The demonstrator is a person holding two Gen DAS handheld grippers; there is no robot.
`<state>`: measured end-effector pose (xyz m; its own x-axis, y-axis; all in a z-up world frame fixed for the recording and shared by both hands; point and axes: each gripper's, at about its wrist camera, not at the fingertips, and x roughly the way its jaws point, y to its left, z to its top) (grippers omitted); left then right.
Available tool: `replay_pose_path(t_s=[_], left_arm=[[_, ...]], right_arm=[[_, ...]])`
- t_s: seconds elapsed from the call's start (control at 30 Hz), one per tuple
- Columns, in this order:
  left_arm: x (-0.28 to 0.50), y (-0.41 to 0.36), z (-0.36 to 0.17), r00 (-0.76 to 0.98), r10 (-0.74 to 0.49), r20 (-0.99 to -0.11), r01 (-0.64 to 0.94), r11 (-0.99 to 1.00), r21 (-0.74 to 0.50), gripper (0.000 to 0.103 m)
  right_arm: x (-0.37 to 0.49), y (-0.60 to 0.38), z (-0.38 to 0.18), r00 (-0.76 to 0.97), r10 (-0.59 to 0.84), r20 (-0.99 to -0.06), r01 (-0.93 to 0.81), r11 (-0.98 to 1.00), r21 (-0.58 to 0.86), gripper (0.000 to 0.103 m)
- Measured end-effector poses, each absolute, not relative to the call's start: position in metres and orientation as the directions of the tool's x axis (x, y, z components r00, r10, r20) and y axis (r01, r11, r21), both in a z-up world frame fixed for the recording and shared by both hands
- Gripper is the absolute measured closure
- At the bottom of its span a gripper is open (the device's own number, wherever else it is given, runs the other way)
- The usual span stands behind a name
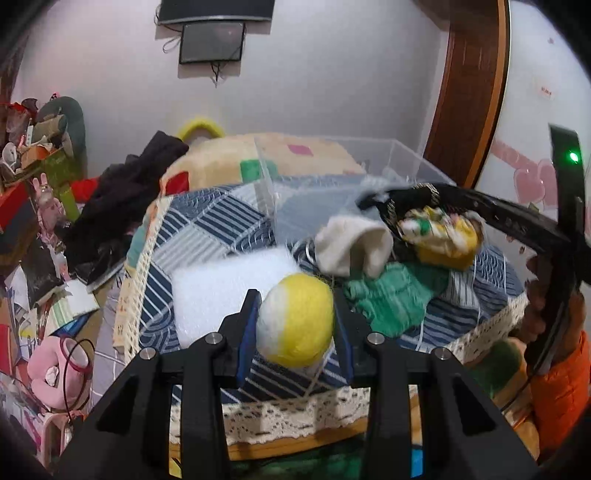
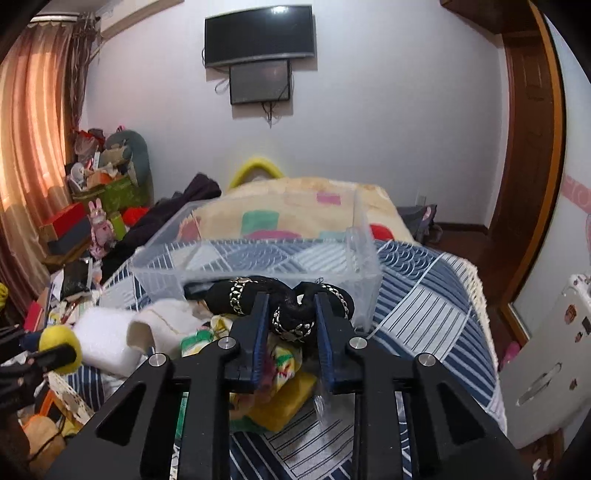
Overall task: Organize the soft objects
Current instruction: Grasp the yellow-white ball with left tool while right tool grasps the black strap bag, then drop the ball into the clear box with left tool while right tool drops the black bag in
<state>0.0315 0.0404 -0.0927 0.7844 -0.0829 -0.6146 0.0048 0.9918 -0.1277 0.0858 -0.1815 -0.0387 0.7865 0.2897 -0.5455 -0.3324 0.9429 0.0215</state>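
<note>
While both grippers hang over the blue-and-white patchwork quilt covering the table, each one grips a soft item. Left gripper: blue pads pressed against either side of a round yellow-and-white fuzzy ball, held above the quilt's lace-trimmed front edge; the same ball shows at the far left of the right wrist view. Right gripper: clamped on a black fabric piece with silver chain trim, raised just in front of the near wall of a clear plastic storage box; from the left wrist view this gripper reaches in from the right, with a yellow, white and green patterned cloth bundle below it, blurred. Box stands on the quilt toward the far side, its inside mostly bare as far as can be seen. Loose on the quilt between grippers and box: a white fluffy foam-like pad, a cream knit sock lying beside it, and a crumpled green knit cloth just right of the ball. Beyond the table, a cream blanket with coloured squares and a wall-mounted black screen.
</note>
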Motion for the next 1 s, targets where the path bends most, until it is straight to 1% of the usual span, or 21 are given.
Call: replay_pose_path(t_s=[0.23, 0.43, 0.53, 0.8, 1.0], left_arm=[[0.049, 0.046, -0.066, 0.831, -0.089, -0.549, 0.006, 0.989, -0.15, 0.066], [0.071, 0.046, -0.046, 0.858, -0.1, -0.504, 0.022, 0.987, -0.159, 0.066], [0.087, 0.043, -0.038, 0.868, -0.089, -0.488, 0.023, 0.99, -0.139, 0.066], [0.131, 0.043, -0.032, 0.862, -0.109, -0.496, 0.041, 0.988, -0.146, 0.066], [0.167, 0.038, -0.038, 0.839, -0.114, -0.532, 0.05, 0.99, -0.133, 0.066]], right_arm=[[0.076, -0.185, -0.01, 0.835, 0.298, -0.462, -0.328, 0.945, 0.016, 0.082], [0.079, -0.186, 0.002, 0.857, 0.304, -0.417, -0.325, 0.945, 0.021, 0.082], [0.085, -0.186, 0.007, 0.868, 0.297, -0.397, -0.314, 0.949, 0.023, 0.082], [0.103, -0.182, 0.013, 0.885, 0.291, -0.362, -0.301, 0.953, 0.03, 0.082], [0.121, -0.171, -0.002, 0.865, 0.296, -0.405, -0.314, 0.949, 0.023, 0.082]])
